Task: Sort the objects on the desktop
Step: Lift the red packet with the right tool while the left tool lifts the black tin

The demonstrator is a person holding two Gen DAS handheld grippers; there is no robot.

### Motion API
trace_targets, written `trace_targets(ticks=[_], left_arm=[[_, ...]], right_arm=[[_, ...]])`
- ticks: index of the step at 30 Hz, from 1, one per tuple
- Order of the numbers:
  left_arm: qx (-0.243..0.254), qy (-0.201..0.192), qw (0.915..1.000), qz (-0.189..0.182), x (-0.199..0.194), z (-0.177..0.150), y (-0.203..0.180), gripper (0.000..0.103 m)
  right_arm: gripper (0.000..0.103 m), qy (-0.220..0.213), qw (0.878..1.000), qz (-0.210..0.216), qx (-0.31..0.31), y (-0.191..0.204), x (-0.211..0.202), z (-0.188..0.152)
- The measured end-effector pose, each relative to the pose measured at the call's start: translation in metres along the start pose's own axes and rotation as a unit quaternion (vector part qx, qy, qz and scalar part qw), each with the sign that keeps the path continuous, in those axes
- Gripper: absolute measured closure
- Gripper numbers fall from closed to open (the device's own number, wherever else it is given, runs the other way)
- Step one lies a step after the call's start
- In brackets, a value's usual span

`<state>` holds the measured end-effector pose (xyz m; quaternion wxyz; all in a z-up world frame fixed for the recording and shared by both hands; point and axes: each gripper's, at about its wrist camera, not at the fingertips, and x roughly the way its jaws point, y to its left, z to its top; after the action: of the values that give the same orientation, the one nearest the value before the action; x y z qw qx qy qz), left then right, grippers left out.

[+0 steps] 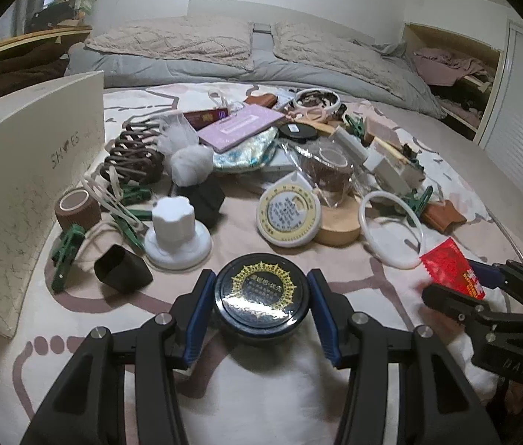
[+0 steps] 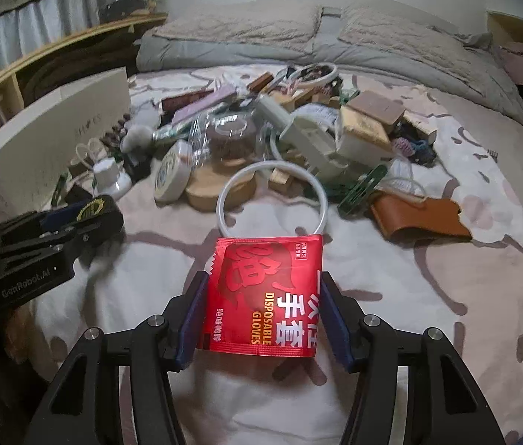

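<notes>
The bed has a pale pink patterned cover, with grey pillows at the wall. The left gripper clamps a black round tin low over the cover. The right gripper pinches a red glove packet near the clutter pile.

1. A round black tin with a gold sunburst lid is held level, lid up, between blue pads above the pink-patterned bedspread.
2. A flat red foil sachet printed "DISPOSABLE GLOVES" is gripped by its side edges, print upside down, slightly bowed.
</notes>
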<state>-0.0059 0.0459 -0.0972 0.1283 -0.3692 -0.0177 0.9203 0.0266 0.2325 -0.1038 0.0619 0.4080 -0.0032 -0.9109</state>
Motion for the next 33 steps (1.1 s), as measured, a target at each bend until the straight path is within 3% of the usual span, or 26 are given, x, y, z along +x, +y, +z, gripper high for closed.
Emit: trace_targets(ticks=[11, 33], left_arm=[[0.019, -0.041, 0.9989, 0.013, -0.022, 0.02, -0.011, 0.053], [0.046, -0.114, 0.9923, -0.015, -0.074, 0.104, -0.008, 0.053]], right_arm=[[0.045, -0.031, 0.999, -0.006, 0.018, -0.004, -0.022, 0.02], [0.045, -0.142, 0.99, -0.015, -0.003, 0.016, -0.074, 0.097]])
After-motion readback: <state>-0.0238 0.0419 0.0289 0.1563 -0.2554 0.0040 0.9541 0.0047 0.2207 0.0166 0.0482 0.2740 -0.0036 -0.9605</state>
